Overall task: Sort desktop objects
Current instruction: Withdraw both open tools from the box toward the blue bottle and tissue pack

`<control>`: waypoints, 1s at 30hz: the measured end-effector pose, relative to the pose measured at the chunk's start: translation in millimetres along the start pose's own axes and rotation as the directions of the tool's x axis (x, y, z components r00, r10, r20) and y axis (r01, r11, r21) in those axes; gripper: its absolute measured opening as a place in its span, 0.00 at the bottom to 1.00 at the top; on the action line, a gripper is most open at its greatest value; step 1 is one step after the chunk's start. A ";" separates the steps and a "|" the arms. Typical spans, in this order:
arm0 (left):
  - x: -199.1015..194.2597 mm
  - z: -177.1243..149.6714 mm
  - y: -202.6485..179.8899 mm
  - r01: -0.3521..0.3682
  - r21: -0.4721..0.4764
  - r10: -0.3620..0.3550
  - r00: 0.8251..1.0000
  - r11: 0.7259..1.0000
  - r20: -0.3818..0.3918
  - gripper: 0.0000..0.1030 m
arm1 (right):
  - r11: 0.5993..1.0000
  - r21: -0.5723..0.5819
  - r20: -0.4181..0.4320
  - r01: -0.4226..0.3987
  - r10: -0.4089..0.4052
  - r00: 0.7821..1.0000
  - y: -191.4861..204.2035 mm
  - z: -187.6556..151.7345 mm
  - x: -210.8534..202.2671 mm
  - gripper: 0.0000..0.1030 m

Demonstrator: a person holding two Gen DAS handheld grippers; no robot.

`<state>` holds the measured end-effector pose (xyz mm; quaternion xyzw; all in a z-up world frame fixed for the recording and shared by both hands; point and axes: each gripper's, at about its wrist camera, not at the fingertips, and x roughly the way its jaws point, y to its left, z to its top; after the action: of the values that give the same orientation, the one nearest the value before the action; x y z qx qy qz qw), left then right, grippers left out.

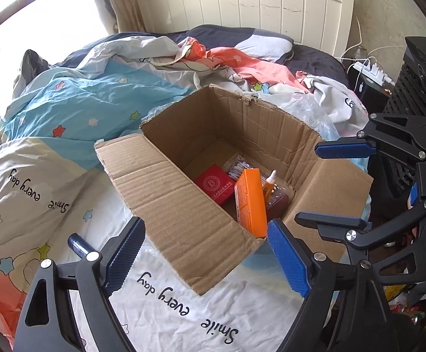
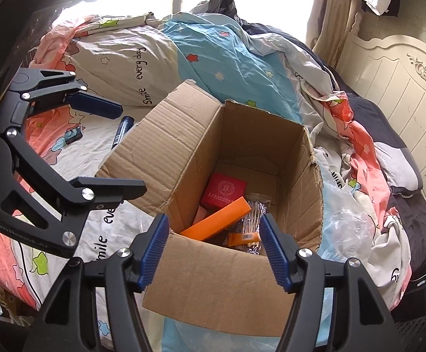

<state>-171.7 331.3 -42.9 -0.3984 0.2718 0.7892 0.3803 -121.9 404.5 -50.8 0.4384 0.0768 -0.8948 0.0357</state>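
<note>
Overhead, both grippers gape empty — left gripper (image 1: 204, 253), right gripper (image 2: 213, 249) — above cardboard box (image 1: 166, 205).

surface: bed (image 1: 242, 316), rumpled star-print quilt | ahead of jaws: open cardboard box (image 2: 213, 281) on quilt | left of box: dark blue tube (image 2: 122, 130), small dark packet (image 2: 73, 135) | right: clear plastic bag (image 2: 348, 228)

Both tongs: left tongs (image 1: 204, 252) and right tongs (image 2: 213, 249) have black angular linkage arms, silver round pivot screws, blue ribbed pads (image 2: 154, 252). White lettering on the left one's arm, possibly "GenRobot.AI", partly cut off.
</note>
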 end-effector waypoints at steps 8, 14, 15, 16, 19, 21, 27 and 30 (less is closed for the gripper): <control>-26.0 -18.3 22.3 -0.030 -0.031 0.030 0.999 0.999 0.016 0.93 | 0.999 -0.032 0.006 -0.012 0.012 1.000 30.0 12.2 -8.9 0.61; -38.0 -35.1 44.4 -0.061 -0.071 0.062 0.998 0.996 0.009 1.00 | 0.998 -0.061 0.002 -0.023 0.023 1.000 54.1 20.0 -7.4 0.61; -39.0 -37.6 47.5 -0.070 -0.076 0.070 0.997 0.995 0.006 1.00 | 0.997 -0.066 0.002 -0.027 0.027 1.000 58.1 21.2 -7.2 0.61; -39.9 -39.9 50.6 -0.079 -0.082 0.079 0.997 0.994 0.003 1.00 | 0.997 -0.071 0.002 -0.030 0.030 1.000 62.1 22.2 -7.0 0.61; -43.0 -46.1 58.3 -0.090 -0.092 0.090 0.996 0.992 -0.005 1.00 | 0.997 -0.074 0.004 -0.036 0.036 0.999 71.0 24.9 -7.2 0.61; -46.0 -50.0 63.0 -0.088 -0.100 0.088 0.996 0.991 -0.003 1.00 | 0.997 -0.075 0.006 -0.035 0.036 0.999 76.2 26.7 -7.2 0.61; -50.3 -62.5 80.7 -0.096 -0.132 0.097 0.995 0.987 -0.003 1.00 | 0.994 -0.091 0.011 -0.056 0.057 0.998 96.0 33.7 -3.7 0.61; -50.3 -69.7 93.5 -0.100 -0.164 0.100 0.995 0.981 -0.007 1.00 | 0.993 -0.101 0.015 -0.065 0.067 0.998 108.8 39.3 1.3 0.61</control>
<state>-198.8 208.4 -26.4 -0.4138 0.2254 0.8271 0.3064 -139.0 290.7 -39.6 0.4303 0.1067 -0.8920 0.0881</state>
